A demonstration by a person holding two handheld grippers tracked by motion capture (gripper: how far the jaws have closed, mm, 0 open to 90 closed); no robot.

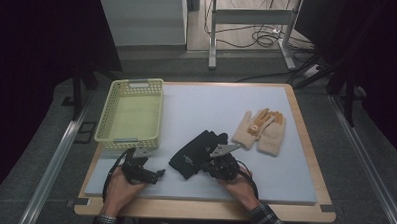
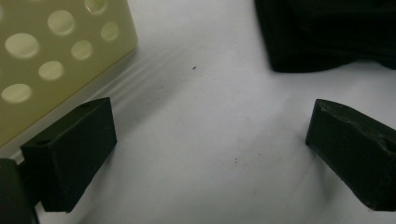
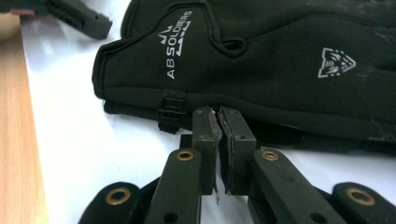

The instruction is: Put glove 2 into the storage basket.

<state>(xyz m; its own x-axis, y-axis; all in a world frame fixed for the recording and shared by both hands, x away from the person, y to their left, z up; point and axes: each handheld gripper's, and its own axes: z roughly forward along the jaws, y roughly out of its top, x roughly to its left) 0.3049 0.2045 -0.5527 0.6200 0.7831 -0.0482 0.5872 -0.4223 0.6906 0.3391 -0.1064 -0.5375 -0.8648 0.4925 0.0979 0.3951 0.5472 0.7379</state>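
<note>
Right hand-held gripper (image 3: pixel 218 114), jaws pressed together against the black gloves' (image 3: pixel 261 60) edge; left hand-held gripper (image 2: pixel 210 140) spread wide, empty, over the counter (image 2: pixel 205 140).

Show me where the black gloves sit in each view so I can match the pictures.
High view: black gloves at bottom centre, by the right gripper.
Left gripper view: their dark edge at top right.
Right gripper view: across the upper half.
Shared landmark: the white mat.
</note>
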